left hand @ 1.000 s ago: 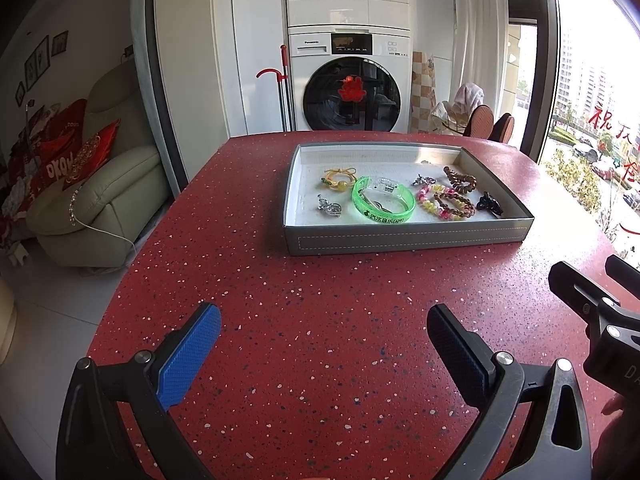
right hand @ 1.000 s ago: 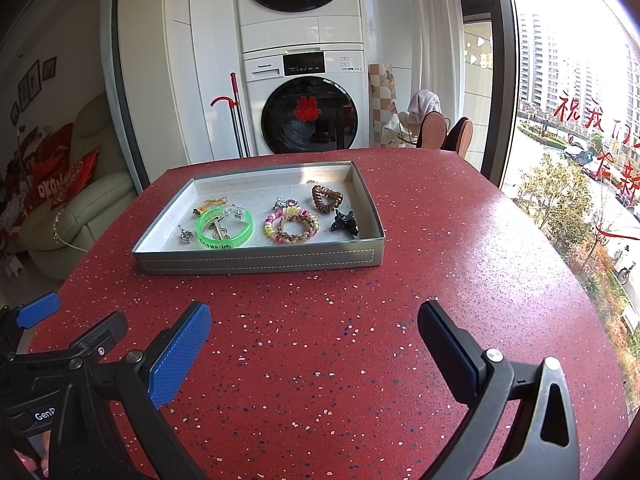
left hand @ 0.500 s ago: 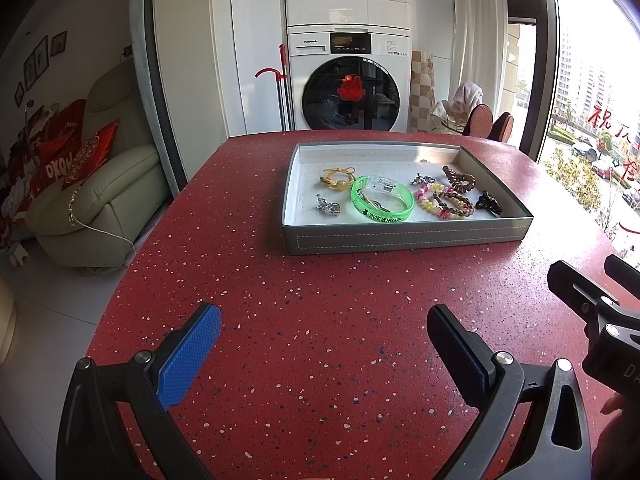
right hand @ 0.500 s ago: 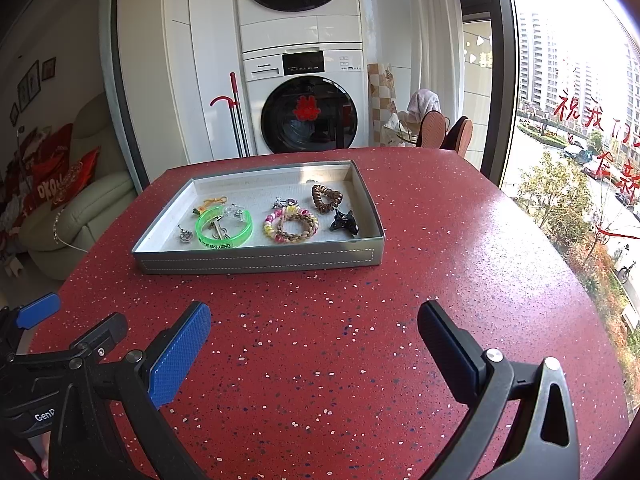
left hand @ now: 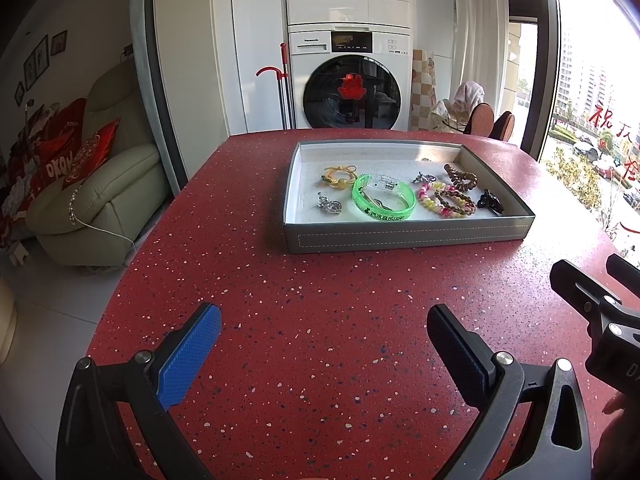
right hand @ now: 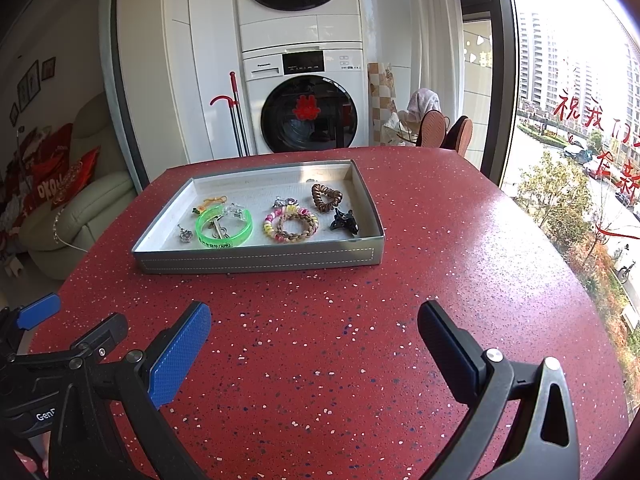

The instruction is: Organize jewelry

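Note:
A grey tray (left hand: pixel 404 236) (right hand: pixel 256 259) stands on the red speckled table (left hand: pixel 320 300) (right hand: pixel 440 240). In it lie a green bangle (left hand: pixel 383 199) (right hand: pixel 224 227), a pink-yellow beaded bracelet (left hand: pixel 444 199) (right hand: pixel 291 224), a brown coil hair tie (left hand: pixel 461 178) (right hand: pixel 326 198), a black hair clip (left hand: pixel 490 201) (right hand: pixel 345 221), a yellow hair tie (left hand: pixel 340 178) and a silver charm (left hand: pixel 329 204). My left gripper (left hand: pixel 324 334) is open and empty, well short of the tray. My right gripper (right hand: pixel 314 330) is open and empty too, also short of it.
The table's edge curves round at left and right. The right gripper's body shows at the right of the left wrist view (left hand: pixel 592 304); the left gripper shows at the lower left of the right wrist view (right hand: pixel 60 340). A washing machine (left hand: pixel 348 88), a sofa (left hand: pixel 100 184) and chairs (left hand: pixel 480 120) stand beyond.

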`<state>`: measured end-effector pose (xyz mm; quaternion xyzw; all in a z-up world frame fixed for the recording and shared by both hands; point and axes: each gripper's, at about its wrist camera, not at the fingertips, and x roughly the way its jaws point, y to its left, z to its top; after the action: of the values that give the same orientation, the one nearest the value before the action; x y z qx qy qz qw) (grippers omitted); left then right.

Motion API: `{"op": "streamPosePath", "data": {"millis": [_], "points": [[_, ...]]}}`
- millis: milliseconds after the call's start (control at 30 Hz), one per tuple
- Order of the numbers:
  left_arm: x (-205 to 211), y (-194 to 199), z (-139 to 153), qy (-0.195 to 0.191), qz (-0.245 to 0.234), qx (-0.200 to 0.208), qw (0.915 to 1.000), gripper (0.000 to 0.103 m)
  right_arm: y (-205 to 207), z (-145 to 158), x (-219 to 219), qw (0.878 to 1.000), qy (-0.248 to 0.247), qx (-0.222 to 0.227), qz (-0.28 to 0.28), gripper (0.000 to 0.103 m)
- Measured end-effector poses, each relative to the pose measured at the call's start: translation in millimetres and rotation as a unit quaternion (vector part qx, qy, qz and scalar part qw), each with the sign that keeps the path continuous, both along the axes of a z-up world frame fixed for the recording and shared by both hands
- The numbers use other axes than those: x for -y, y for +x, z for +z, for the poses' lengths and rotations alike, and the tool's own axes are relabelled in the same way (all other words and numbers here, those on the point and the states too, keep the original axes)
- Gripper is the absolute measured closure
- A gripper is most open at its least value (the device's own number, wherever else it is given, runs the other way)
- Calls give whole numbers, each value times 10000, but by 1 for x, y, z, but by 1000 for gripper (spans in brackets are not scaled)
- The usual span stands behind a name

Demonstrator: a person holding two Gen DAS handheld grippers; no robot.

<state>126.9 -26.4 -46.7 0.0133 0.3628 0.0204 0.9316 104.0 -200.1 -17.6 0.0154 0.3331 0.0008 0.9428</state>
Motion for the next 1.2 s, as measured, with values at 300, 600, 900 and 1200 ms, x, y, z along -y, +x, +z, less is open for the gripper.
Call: {"op": "streamPosePath", "data": {"millis": [300, 600, 900, 1200], "points": [[0, 1, -1, -5, 2, -3, 10000, 0, -1, -2, -1, 10000, 4, -11, 8, 0], [0, 0, -1, -17, -9, -24, 10000, 0, -2, -2, -2, 10000, 1, -16, 11, 0], [0, 0, 0, -21, -24, -39, 10000, 0, -1, -2, -2, 10000, -5, -22, 14, 0], [1, 0, 0, -9, -21, -36, 10000, 0, -1, -2, -2, 10000, 2, -30, 22, 0]]}}
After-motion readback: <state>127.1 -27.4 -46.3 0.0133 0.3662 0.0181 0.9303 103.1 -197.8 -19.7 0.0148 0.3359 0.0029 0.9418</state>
